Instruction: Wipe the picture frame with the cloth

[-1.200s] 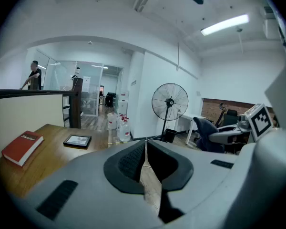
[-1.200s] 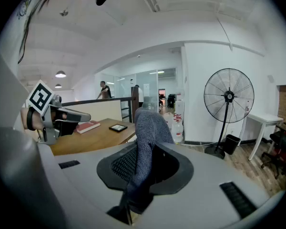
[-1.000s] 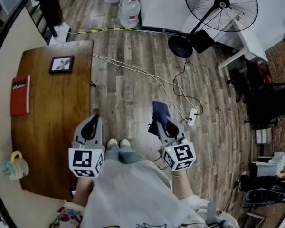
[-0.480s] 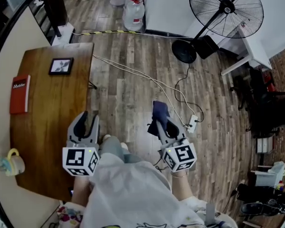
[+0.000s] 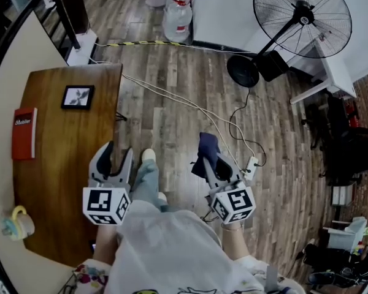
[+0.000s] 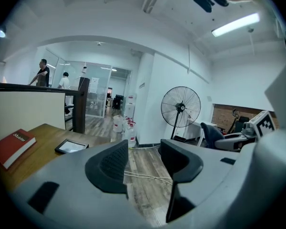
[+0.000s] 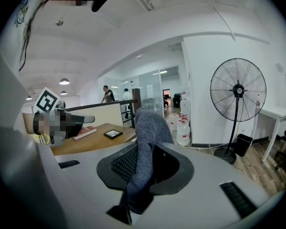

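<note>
Two hand-held grippers point forward in the head view, both short of the far end of the brown wooden table (image 5: 61, 164) on the person's left. The small black-rimmed picture frame (image 5: 78, 97) lies flat near that table's far end, with a red book (image 5: 23, 132) beside it. The left gripper (image 5: 115, 158) hangs over the table's inner edge. The right gripper (image 5: 211, 162), off the table above the floor, carries the dark blue knitted cloth (image 5: 207, 144). In the left gripper view the jaws have just been opening and stand apart with nothing between them, probably readied to steady the frame, which lies ahead on the table. In the right gripper view the jaws are clamped on the cloth. A fold of it stands up beyond them, which would serve as a wiping pad. The frame lies well ahead on the table, untouched.
</note>
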`<state>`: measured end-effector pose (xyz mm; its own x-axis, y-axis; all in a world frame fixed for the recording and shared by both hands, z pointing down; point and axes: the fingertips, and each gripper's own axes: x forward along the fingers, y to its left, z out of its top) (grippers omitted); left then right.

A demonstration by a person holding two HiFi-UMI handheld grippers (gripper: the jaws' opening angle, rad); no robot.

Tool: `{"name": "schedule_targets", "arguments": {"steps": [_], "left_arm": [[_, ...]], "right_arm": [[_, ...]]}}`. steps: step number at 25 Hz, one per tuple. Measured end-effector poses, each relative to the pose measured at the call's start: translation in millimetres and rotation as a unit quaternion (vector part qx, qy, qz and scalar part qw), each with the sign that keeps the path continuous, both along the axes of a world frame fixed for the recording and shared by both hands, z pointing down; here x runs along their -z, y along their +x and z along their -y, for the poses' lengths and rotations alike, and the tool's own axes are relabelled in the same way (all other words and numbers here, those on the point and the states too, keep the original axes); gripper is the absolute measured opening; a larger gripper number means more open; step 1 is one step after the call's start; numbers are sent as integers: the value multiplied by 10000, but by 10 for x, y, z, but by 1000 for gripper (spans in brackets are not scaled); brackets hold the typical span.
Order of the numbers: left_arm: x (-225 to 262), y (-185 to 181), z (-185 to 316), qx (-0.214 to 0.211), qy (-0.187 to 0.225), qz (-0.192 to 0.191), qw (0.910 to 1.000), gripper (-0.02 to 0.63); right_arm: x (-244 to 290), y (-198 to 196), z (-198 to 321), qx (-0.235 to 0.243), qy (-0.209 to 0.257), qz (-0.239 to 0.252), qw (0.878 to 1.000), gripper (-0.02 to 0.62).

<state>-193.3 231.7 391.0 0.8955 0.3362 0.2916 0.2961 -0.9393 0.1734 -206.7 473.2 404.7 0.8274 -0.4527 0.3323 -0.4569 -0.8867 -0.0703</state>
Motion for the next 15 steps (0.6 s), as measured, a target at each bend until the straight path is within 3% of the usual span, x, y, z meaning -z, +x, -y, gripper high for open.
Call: {"name": "schedule_targets", "arguments": {"steps": [15], "left_arm": [[217,1747,381,7,-31,-125,9999,202]], "right_arm": [[199,1713,389,-32,-9,-9,10000,58]]}}
